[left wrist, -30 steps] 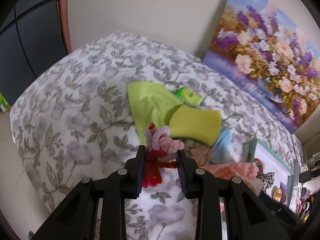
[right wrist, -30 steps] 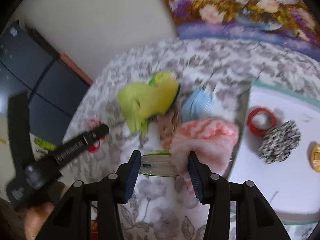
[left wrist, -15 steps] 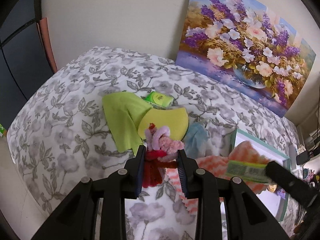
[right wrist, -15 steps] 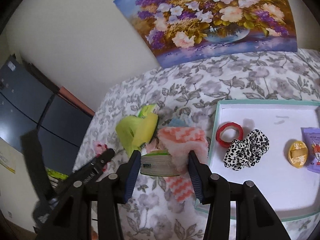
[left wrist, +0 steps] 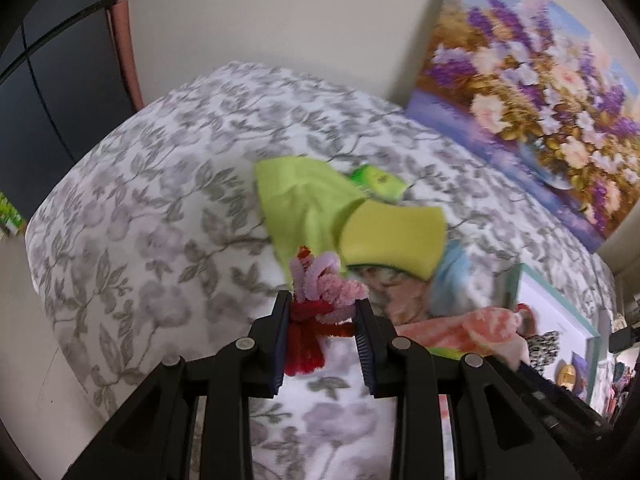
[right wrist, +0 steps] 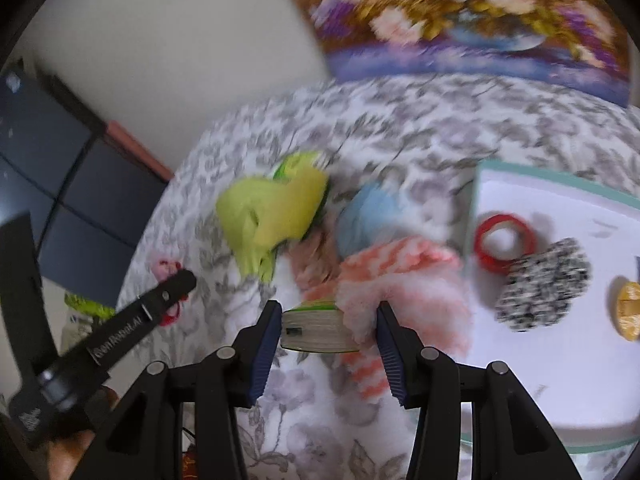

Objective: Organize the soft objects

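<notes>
Holding: we grip one soft thing in each gripper above a table draped in a grey floral cloth (left wrist: 152,216).
Left gripper: our left gripper (left wrist: 323,336) is closed on a pink and red pipe-cleaner flower (left wrist: 320,300); both pads press its fuzzy stems, and the pink loops stick out past the fingertips.
Right gripper: our right gripper (right wrist: 326,330) is clamped on a flat green-edged sponge pad (right wrist: 316,330) together with a fold of a fluffy pink and white striped cloth (right wrist: 400,280); the pad sits against the left finger, the cloth against the right.
Landmark: a white tray with a teal rim (right wrist: 560,178) lies on the cloth at the right side.
In the tray: we see a red ring-shaped hair tie (right wrist: 505,242), a black and white spotted scrunchie (right wrist: 544,284) just beside it, and an orange item (right wrist: 630,312) further right, cut off by the frame edge.
Left of the tray: the striped cloth touches the tray's near left edge; a pale blue soft thing (right wrist: 370,216) lies just beside it.
Further left of the tray: a lime-green cloth (left wrist: 300,200) with a yellow sponge (left wrist: 394,232) lying on it, and a small green packet (left wrist: 378,180) behind them.
Behind the tray: a flower painting (left wrist: 540,100) leans against the wall.
Sharpness: both views are blurred, so small details are unclear.
</notes>
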